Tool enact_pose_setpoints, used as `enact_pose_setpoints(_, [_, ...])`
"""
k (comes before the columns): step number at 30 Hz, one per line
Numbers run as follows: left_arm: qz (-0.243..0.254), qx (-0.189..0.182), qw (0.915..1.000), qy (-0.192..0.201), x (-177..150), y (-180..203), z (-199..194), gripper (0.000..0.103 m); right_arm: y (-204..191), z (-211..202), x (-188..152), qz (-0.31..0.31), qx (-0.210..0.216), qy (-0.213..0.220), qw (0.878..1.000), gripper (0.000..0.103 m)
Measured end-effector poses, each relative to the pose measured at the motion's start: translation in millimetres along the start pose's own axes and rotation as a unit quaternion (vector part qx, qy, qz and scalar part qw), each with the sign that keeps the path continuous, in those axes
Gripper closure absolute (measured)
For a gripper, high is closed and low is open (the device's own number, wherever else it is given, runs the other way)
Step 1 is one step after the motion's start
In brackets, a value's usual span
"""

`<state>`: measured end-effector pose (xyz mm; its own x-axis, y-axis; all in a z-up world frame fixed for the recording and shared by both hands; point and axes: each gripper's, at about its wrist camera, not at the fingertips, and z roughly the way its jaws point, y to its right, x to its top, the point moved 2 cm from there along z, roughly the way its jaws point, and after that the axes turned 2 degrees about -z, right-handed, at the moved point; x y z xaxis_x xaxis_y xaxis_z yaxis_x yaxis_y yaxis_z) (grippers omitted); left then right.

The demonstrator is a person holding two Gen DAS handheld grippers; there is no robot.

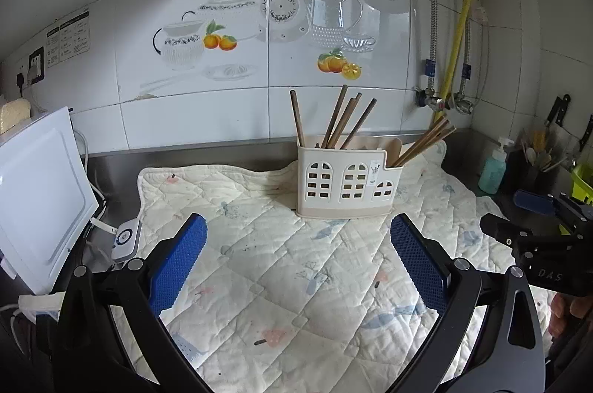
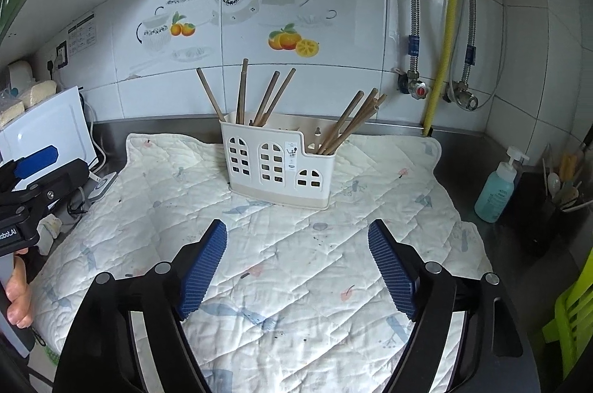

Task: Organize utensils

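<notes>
A cream plastic utensil holder (image 1: 348,183) (image 2: 278,167) with window-shaped cutouts stands at the back of a quilted mat (image 1: 281,267) (image 2: 281,256). Several brown wooden chopsticks (image 1: 335,122) (image 2: 259,96) stand in its taller left part, and several more (image 1: 422,142) (image 2: 350,122) lean right out of its lower right part. My left gripper (image 1: 298,233) is open and empty above the mat, in front of the holder. My right gripper (image 2: 296,241) is open and empty, also in front of the holder. Each gripper shows at the edge of the other's view (image 1: 537,207) (image 2: 33,167).
A white appliance (image 1: 37,192) (image 2: 40,129) with cables and a small white device (image 1: 126,237) stand left of the mat. A blue soap bottle (image 1: 493,168) (image 2: 498,189), a dark utensil pot (image 2: 548,200) and a green rack (image 2: 570,311) stand right. Pipes and valves (image 2: 418,85) run down the tiled wall.
</notes>
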<state>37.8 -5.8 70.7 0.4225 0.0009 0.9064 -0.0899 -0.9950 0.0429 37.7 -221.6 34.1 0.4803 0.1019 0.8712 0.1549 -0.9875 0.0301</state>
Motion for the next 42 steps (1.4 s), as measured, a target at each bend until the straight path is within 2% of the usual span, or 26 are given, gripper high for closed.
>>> enact_pose_setpoints(13, [-0.010, 0.023, 0.9993, -0.028, -21, -10, 6, 0.005, 3, 8, -13, 0.017, 0.005, -0.017, 1.000, 0.021])
enact_pose_setpoints(42, [-0.017, 0.028, 0.9983, -0.048, -33, -12, 18, 0.005, 3, 20, -23, 0.025, 0.012, -0.034, 0.999, 0.020])
